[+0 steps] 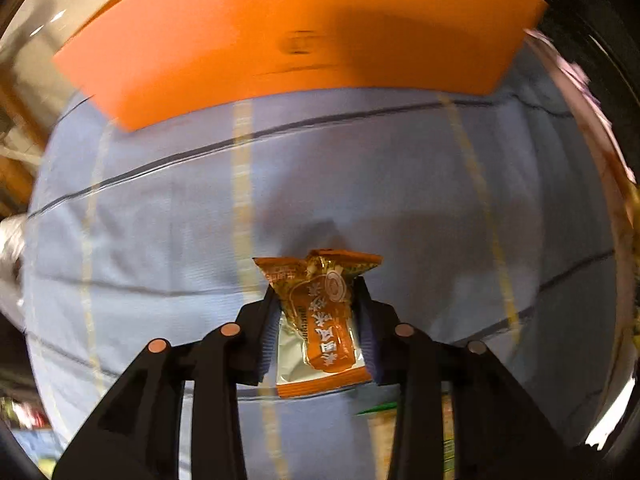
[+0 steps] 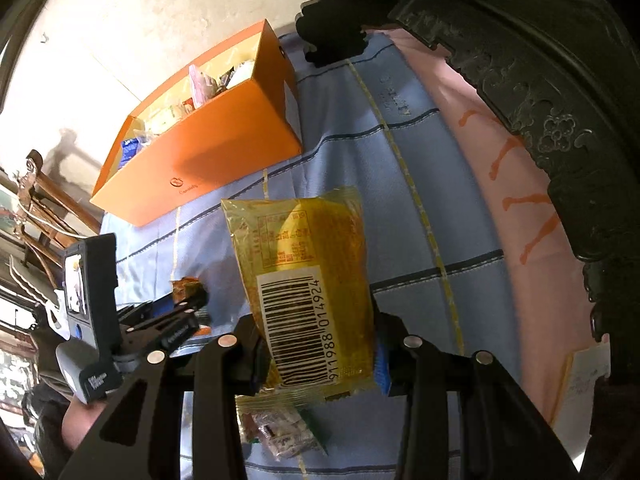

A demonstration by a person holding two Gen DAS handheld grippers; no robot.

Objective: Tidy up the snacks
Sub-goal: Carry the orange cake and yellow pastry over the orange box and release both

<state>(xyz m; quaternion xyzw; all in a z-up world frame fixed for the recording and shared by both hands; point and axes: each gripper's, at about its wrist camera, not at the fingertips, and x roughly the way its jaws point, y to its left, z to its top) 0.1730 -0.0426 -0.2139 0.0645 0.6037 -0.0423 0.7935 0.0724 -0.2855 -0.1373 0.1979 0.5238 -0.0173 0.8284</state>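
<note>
**Snacks in both grippers, box ahead**

Snacks are what I carry right now, one per hand. My left gripper [image 1: 318, 320] is clamped on a small orange snack packet [image 1: 320, 316], its pads pressing the packet's sides above the blue checked cloth [image 1: 160, 208]. My right gripper [image 2: 316, 344] is clamped on a yellow snack bag [image 2: 304, 280] with a barcode facing the camera. Below it, on the cloth, lies one more clear-wrapped snack pack [image 2: 280, 436].

Farther off stands one orange box [image 2: 192, 160], open on top and already holding a jumble of packets; I cannot count those. Behind it is a pale wall, and dark carved furniture [image 2: 520, 60] curves around the right side.

The risk I see: both wrappers are slick film, gripped near one end, so either could slide out if I swing too quickly toward the box. The two grippers are near each other, so heading for the same opening together could make them collide.
</note>
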